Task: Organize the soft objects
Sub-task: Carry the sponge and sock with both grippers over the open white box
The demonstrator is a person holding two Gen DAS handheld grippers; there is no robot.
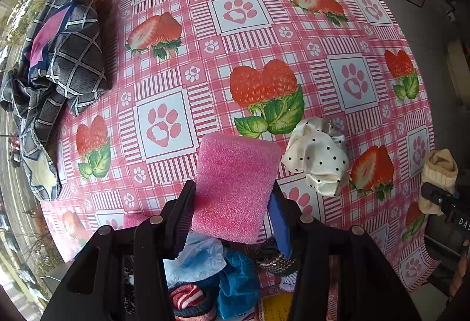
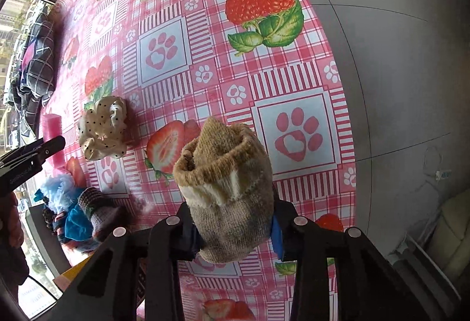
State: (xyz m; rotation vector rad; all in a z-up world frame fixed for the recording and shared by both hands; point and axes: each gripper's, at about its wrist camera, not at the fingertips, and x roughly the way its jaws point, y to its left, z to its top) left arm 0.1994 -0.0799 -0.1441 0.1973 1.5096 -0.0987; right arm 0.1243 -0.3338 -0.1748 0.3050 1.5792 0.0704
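We are pinching one pink sponge (image 1: pixel 235 188) in our left gripper (image 1: pixel 233 197) and one rolled tan sock (image 2: pixel 226 188) in our right gripper (image 2: pixel 232 221), both above the bench (image 1: pixel 264 36). Beyond, one dotted cream scrunchie (image 1: pixel 318 158) is lying, and farther off one checked cloth (image 1: pixel 67 56).
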